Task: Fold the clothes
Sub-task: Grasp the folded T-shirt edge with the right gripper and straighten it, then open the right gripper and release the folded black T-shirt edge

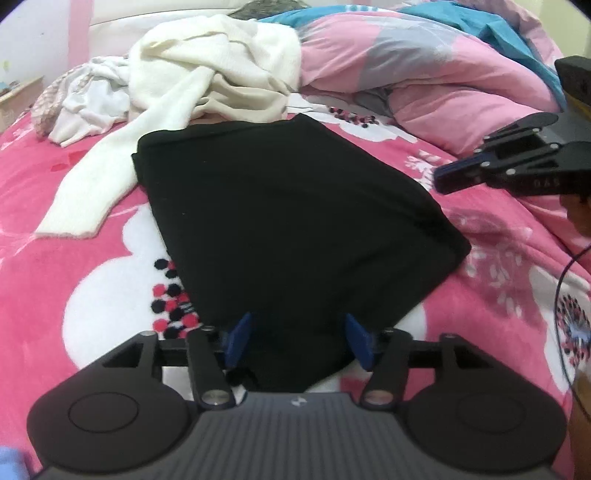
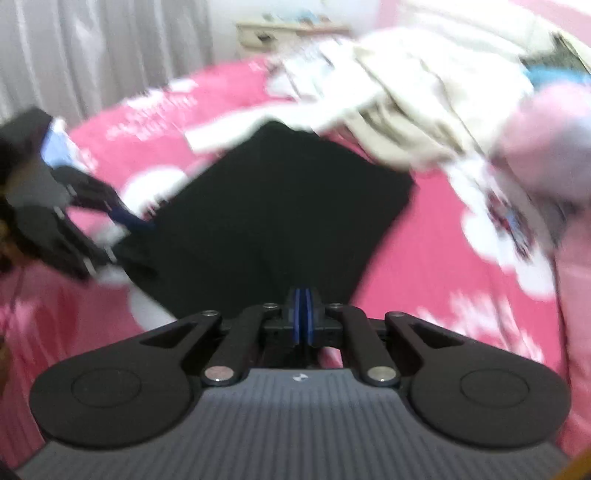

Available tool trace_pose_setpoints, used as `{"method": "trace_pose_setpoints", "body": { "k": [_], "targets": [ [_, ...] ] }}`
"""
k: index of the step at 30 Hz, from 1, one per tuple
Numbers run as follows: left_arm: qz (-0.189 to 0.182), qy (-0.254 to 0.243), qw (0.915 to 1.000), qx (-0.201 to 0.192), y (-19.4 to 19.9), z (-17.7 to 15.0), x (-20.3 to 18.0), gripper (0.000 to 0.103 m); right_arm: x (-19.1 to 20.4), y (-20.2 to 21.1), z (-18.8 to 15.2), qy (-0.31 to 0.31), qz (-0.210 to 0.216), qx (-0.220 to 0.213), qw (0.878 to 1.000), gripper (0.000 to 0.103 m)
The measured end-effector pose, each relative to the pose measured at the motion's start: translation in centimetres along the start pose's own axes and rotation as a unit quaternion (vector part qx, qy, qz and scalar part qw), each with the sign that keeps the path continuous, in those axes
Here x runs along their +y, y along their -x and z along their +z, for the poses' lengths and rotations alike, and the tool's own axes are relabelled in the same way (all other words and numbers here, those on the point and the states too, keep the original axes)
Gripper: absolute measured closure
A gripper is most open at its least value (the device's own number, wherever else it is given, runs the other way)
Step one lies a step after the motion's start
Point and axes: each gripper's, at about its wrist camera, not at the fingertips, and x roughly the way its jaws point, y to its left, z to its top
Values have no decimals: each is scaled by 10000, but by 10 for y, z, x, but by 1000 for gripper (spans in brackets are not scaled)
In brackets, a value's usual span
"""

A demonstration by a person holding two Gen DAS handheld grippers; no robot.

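A black garment (image 1: 288,221) lies folded flat on the pink floral bedspread (image 1: 92,266). My left gripper (image 1: 299,339) is open, its blue pads on either side of the garment's near corner. My right gripper (image 2: 303,321) is shut and empty, just above the garment's near edge (image 2: 280,206). The right gripper also shows in the left wrist view (image 1: 461,177), at the right, over the bedspread beside the garment. The left gripper shows in the right wrist view (image 2: 125,225) at the garment's left corner. The right wrist view is blurred.
A cream knit sweater (image 1: 207,77) and white clothes (image 1: 92,103) are heaped behind the black garment. A pink, grey and teal duvet (image 1: 424,74) is bunched at the back right. A small wooden cabinet (image 2: 280,31) stands past the bed.
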Motion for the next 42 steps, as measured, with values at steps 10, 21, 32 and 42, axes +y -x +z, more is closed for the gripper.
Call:
{"method": "trace_pose_setpoints", "body": {
  "k": [10, 21, 32, 42],
  "targets": [
    [193, 834, 9945, 612, -7, 21, -12, 11, -41, -28, -19, -1582, -87, 165, 9872, 103],
    [853, 1309, 9821, 1055, -17, 28, -21, 3, -43, -18, -17, -1945, -199, 6, 9807, 99],
    [1522, 1404, 9688, 1362, -22, 31, -30, 3, -35, -20, -19, -2143, -101, 170, 9766, 98],
    [1732, 1330, 9659, 1389, -24, 32, -37, 2, -37, -14, -19, -2132, -68, 114, 9769, 98]
  ]
}}
